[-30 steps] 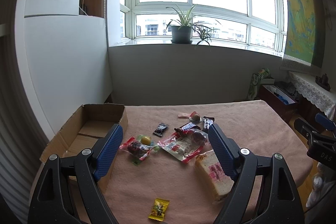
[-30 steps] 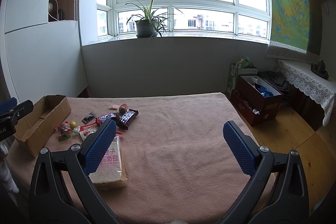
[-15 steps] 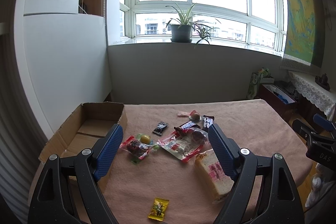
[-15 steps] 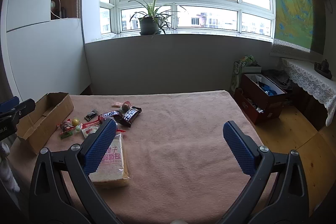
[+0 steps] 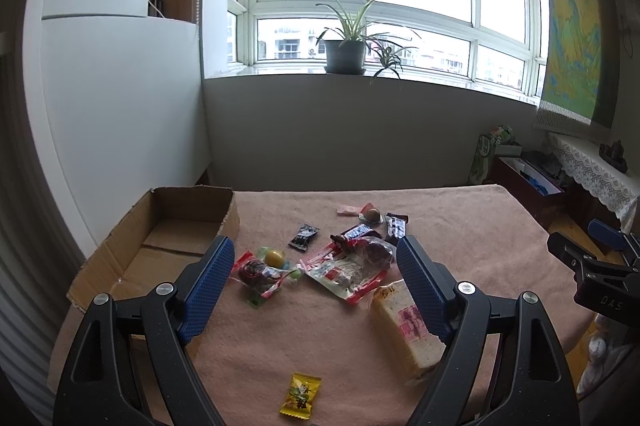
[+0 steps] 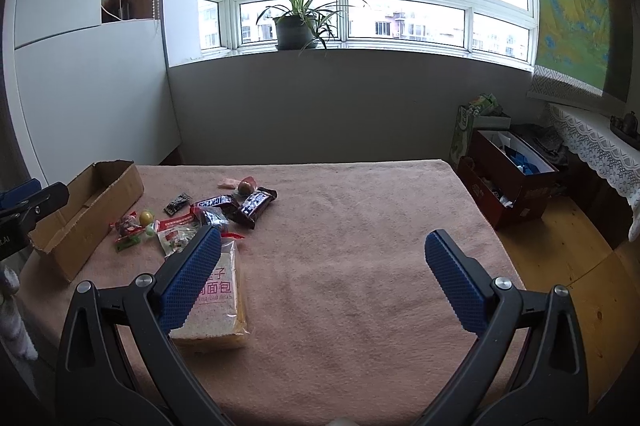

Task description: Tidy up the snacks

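Snacks lie scattered on the pink table cloth (image 5: 460, 226). Among them are a red-and-white packet (image 5: 348, 272), a candy bundle with a yellow ball (image 5: 262, 268), a small black packet (image 5: 304, 237), two Snickers bars (image 5: 356, 232), a wrapped bread loaf (image 5: 404, 326) and a yellow candy (image 5: 301, 396). An open cardboard box (image 5: 172, 238) sits at the left. My left gripper (image 5: 314, 250) hovers open before the pile, holding nothing. My right gripper (image 6: 323, 238) is open above the cloth, its left finger over the bread loaf (image 6: 224, 298).
The table's right edge drops to a wooden floor (image 6: 560, 250) with open brown boxes (image 6: 508, 178). A grey wall and a window sill with a potted plant (image 6: 296, 26) stand behind the table. White cabinet panels (image 5: 120, 106) close the left side.
The right wrist view has shifted a little, so the snacks and box sit slightly higher and further right in it. The left gripper has hardly moved. Both stay open.
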`<state>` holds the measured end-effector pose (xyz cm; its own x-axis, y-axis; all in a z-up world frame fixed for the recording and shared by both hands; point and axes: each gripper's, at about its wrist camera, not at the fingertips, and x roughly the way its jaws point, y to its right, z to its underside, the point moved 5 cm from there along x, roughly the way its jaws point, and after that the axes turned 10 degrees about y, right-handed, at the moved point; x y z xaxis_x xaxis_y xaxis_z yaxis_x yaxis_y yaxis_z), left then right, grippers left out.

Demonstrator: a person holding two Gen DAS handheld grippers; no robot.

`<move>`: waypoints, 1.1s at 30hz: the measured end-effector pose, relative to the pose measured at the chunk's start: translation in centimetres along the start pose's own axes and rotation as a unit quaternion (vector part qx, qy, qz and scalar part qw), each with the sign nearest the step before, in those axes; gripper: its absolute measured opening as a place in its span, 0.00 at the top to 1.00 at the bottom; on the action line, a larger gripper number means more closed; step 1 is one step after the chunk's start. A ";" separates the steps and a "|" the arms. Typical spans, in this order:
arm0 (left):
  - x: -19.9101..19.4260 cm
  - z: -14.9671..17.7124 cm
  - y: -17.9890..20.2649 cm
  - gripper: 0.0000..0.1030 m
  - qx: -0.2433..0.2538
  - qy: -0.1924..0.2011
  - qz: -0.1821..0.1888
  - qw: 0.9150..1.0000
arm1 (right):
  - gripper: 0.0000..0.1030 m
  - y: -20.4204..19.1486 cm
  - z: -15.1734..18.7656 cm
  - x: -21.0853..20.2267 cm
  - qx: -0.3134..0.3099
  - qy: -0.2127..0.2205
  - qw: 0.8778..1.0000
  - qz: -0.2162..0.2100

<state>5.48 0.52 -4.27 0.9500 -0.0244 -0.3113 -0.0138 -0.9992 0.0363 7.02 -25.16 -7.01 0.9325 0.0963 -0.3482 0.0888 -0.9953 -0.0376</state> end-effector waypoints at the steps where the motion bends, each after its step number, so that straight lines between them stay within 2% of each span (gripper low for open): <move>1: 0.2 0.2 -0.1 0.19 -0.004 -0.005 0.003 1.000 | 0.00 0.0 0.2 0.3 0.001 -0.006 1.000 -0.008; 4: 0.8 1.2 -0.7 0.19 -0.023 -0.026 0.015 0.999 | 0.00 -0.3 1.0 1.4 0.008 -0.028 0.999 -0.043; 7: 1.6 2.6 -1.4 0.20 -0.057 -0.058 0.038 0.996 | 0.00 -0.5 2.2 3.0 0.041 -0.066 0.992 -0.095; 9: 2.1 3.7 -1.7 0.20 -0.077 -0.080 0.057 0.992 | 0.05 -0.5 3.2 4.1 0.070 -0.097 0.985 -0.127; 11: 2.3 4.5 -1.5 0.20 -0.091 -0.097 0.071 0.989 | 0.17 -0.7 4.2 5.1 0.099 -0.129 0.974 -0.158; 14: 2.4 5.4 -1.1 0.21 -0.105 -0.113 0.091 0.984 | 0.28 -1.2 5.4 6.2 0.128 -0.164 0.959 -0.192; 18: 2.9 6.8 -0.2 0.26 -0.123 -0.142 0.124 0.974 | 0.29 -2.3 6.1 6.7 0.126 -0.187 0.950 -0.217; 20: 3.2 7.6 0.2 0.31 -0.136 -0.158 0.140 0.968 | 0.36 -2.8 6.1 7.0 0.126 -0.201 0.943 -0.233; 24: 3.6 8.7 1.2 0.40 -0.162 -0.189 0.179 0.952 | 0.40 -3.3 6.7 8.0 0.140 -0.231 0.929 -0.254; 26: 3.7 9.0 1.8 0.43 -0.169 -0.199 0.194 0.946 | 0.45 -3.6 7.0 8.4 0.141 -0.242 0.924 -0.262; 28: 3.8 9.2 2.3 0.47 -0.171 -0.204 0.201 0.942 | 0.47 -3.9 7.3 8.8 0.138 -0.251 0.920 -0.266; 31: 4.4 9.6 2.7 0.48 -0.171 -0.213 0.203 0.940 | 0.49 -4.1 7.9 9.5 0.142 -0.264 0.915 -0.270; 33: 4.9 10.0 3.0 0.53 -0.177 -0.223 0.209 0.936 | 0.52 -4.1 8.3 9.9 0.149 -0.274 0.910 -0.273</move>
<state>6.96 -2.85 -15.13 0.6596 -0.4997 -0.5615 -0.1753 -0.8287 0.5315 12.99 -20.11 -18.04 0.4548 0.6455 -0.6136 0.3122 -0.7608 -0.5690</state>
